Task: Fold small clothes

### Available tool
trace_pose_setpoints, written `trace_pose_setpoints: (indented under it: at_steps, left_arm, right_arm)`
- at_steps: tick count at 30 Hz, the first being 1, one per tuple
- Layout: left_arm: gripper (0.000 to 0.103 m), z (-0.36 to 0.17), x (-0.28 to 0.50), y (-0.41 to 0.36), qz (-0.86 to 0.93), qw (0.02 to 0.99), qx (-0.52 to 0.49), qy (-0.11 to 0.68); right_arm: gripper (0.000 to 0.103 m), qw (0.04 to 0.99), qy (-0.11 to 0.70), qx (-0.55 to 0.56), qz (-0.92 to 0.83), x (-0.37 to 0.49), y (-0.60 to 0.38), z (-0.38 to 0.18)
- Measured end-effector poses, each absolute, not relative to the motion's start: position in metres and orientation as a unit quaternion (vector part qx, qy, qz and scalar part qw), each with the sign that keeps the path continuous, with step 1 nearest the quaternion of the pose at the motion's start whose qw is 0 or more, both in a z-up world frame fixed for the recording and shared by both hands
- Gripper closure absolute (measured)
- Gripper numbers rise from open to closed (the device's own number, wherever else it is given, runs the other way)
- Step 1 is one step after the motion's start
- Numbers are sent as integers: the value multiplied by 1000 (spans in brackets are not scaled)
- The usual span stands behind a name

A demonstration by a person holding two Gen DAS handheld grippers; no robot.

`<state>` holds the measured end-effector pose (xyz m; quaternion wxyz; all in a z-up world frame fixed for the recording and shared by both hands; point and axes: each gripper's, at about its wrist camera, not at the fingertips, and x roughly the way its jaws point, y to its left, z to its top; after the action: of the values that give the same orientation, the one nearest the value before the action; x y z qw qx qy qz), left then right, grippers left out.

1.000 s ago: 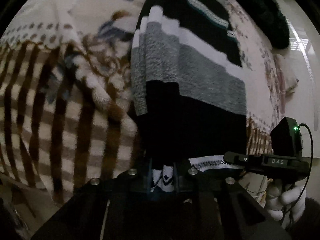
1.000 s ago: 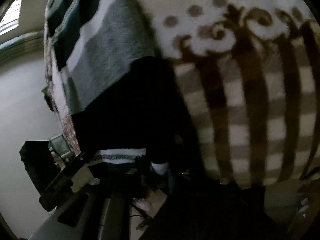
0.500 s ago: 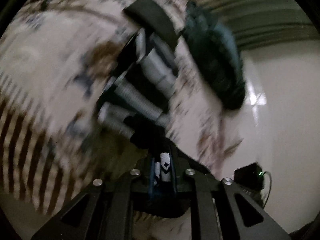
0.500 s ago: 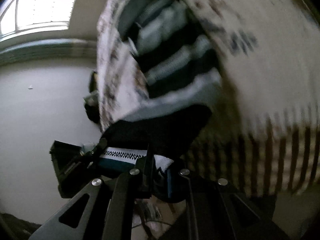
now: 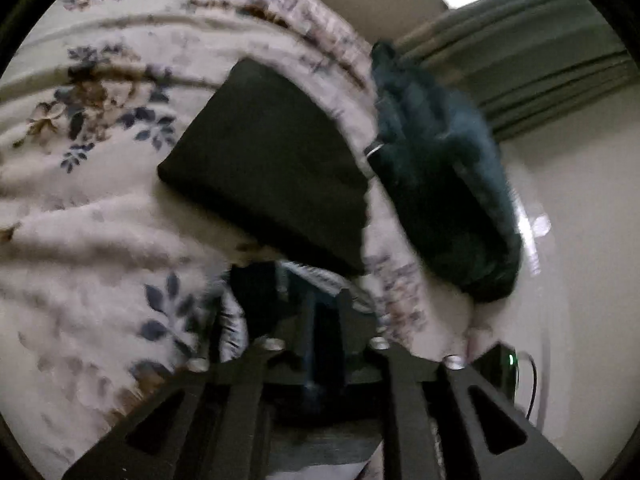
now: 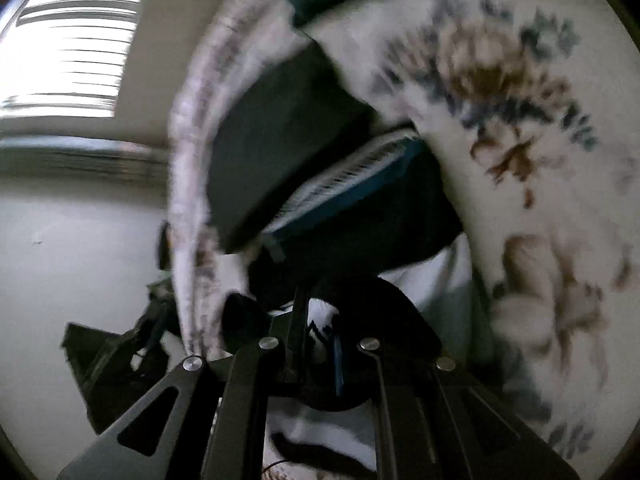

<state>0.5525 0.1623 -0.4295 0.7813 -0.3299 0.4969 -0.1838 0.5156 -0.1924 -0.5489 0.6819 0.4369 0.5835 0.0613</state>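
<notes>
Both grippers are clenched on the same striped garment, each pinching a corner of its hem so the cloth can be carried over as one even edge. At 6 o'clock in the left wrist view, the left gripper has its fingers drawn close together with dark fabric between them; at 6 o'clock in the right wrist view, the right gripper nips a white patterned bit of the hem. Just beyond the fingertips, the striped garment lies doubled on the floral blanket, its dark half turned over on top with the white and teal band peeking out beneath, which suggests the fold is being laid down rather than begun. The right view is blurred, so how squarely the edges meet I cannot tell. Farther off, at 2 o'clock in the left view, a dark fuzzy heap sits at the blanket's edge, apart from the fold, with curtains behind it.
</notes>
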Motion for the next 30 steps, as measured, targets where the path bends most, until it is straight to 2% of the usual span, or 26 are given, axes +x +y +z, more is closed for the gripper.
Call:
trace_pose_setpoints:
  at_steps: [2, 3, 4, 5, 9, 13, 19, 23, 24, 25, 26, 27, 30]
  left_arm:
    - [54, -441, 549, 168, -188, 775, -326, 507]
    - [49, -445, 541, 171, -198, 770, -323, 513]
    - [48, -447, 536, 173, -206, 767, -320, 517]
    - [48, -448, 528, 173, -208, 767, -312, 521]
    - [47, -443, 499, 151, -233, 778, -243, 531]
    - [47, -456, 503, 110, -232, 785, -135, 558]
    - [47, -481, 565, 77, -195, 791, -94, 573]
    - [50, -485, 586, 64, -209, 793, -67, 568]
    - [57, -484, 585, 64, -213, 796, -62, 563]
    - [88, -482, 584, 64, -220, 800, -59, 556]
    - [93, -480, 581, 64, -219, 804, -48, 551]
    - [93, -477, 581, 64, -219, 808, -47, 545]
    - [93, -457, 577, 68, -217, 827, -53, 515]
  right_arm:
    - [64, 670, 585, 450, 72, 517, -203, -553]
    - [49, 678, 575, 451, 81, 514, -209, -549]
    - [42, 686, 570, 445, 81, 508, -214, -543]
    - [40, 701, 563, 430, 79, 500, -219, -533]
    - [38, 749, 571, 328, 76, 476, -219, -515]
    - [38, 741, 624, 231, 89, 471, -195, -541]
    - [38, 758, 617, 193, 86, 514, -173, -570]
    - [38, 751, 615, 225, 79, 542, -179, -578]
    - [39, 747, 619, 231, 78, 546, -181, -583]
    - [54, 743, 619, 240, 84, 547, -182, -587]
    - [69, 744, 617, 244, 82, 547, -184, -588]
    - [90, 754, 609, 237, 70, 544, -187, -586]
    - [93, 774, 581, 241, 68, 535, -194, -571]
